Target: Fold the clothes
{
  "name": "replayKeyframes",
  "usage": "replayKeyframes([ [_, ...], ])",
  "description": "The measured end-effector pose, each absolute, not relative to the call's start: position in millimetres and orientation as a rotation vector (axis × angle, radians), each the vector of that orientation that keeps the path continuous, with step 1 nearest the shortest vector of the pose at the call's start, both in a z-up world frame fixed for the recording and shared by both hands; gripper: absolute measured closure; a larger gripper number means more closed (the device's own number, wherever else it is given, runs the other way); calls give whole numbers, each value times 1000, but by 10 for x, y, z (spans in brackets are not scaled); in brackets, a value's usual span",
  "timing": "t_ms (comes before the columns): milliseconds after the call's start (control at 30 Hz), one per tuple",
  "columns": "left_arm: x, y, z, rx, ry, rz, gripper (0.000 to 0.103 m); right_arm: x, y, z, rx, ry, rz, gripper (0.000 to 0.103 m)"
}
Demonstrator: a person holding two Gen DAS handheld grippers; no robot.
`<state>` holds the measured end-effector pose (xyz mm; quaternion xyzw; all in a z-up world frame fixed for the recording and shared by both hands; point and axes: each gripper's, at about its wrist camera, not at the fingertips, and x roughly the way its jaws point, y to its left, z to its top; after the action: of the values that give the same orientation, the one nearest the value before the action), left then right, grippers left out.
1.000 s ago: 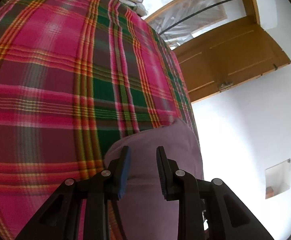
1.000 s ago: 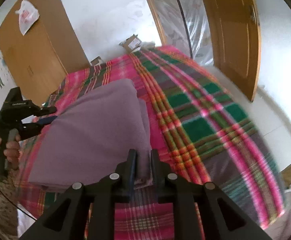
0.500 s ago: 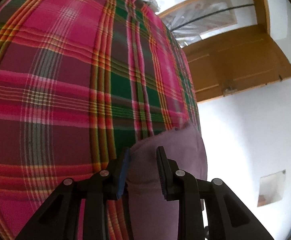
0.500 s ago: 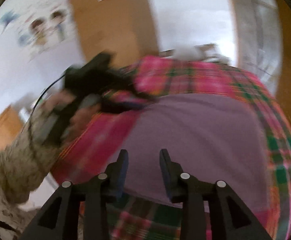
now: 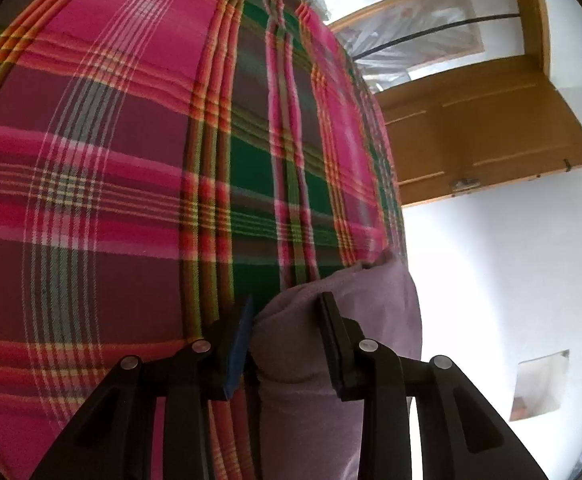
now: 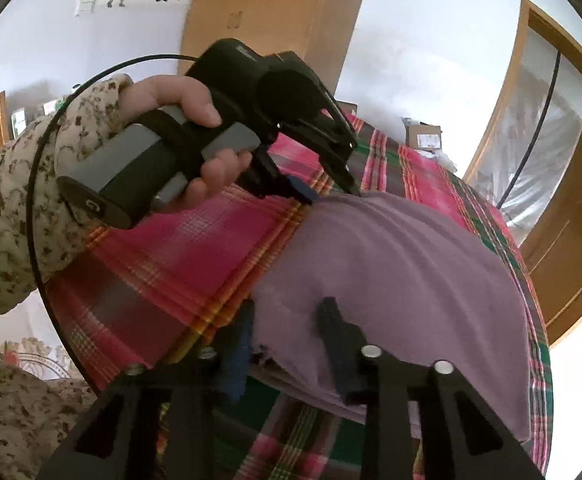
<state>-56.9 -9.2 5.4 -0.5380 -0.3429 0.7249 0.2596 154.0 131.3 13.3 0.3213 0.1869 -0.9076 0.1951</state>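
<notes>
A folded purple cloth (image 6: 391,272) lies on the plaid bedspread (image 6: 171,260). In the right wrist view my right gripper (image 6: 287,316) is open at the cloth's near edge, with one finger on either side of that edge. My left gripper (image 6: 331,194), held in a person's hand (image 6: 171,92), has its tips at the cloth's far corner. In the left wrist view the left gripper (image 5: 287,314) stands open, and a rounded fold of the purple cloth (image 5: 379,312) bulges between its fingers above the bedspread (image 5: 131,160).
A wooden door (image 5: 471,132) stands open beyond the bed's far side. A cardboard box (image 6: 423,136) sits at the bed's far end. A wooden wardrobe (image 6: 271,8) rises behind the hand, and a floral sleeve (image 6: 11,200) fills the left edge.
My right gripper has let go of the cloth's edge, opened, and swung left to face the left gripper. The left gripper has slid along the bed with the fold still between its fingers.
</notes>
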Motion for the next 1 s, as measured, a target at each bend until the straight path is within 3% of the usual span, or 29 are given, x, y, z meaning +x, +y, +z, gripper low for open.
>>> replayKeyframes([
  [100, -549, -55, 84, -1427, -904, 1991, 84, 1583, 1340, 156, 915, 479, -2555, 86],
  [200, -600, 67, 108, -1404, -906, 2001, 87, 1662, 1300, 186, 901, 489, -2568, 93],
  [500, -706, 155, 102, -1366, -922, 2020, 91, 1632, 1301, 170, 926, 426, -2535, 94],
  [700, -762, 168, 66, -1387, -905, 2021, 91, 1621, 1331, 205, 928, 418, -2486, 86],
  [867, -669, 152, 195, -1376, -795, 2088, 83, 1475, 1725, 404, 957, 110, -2397, 82],
  [1000, -573, 157, 263, -1376, -707, 2100, 79, 1363, 2116, 550, 951, -51, -2428, 70],
])
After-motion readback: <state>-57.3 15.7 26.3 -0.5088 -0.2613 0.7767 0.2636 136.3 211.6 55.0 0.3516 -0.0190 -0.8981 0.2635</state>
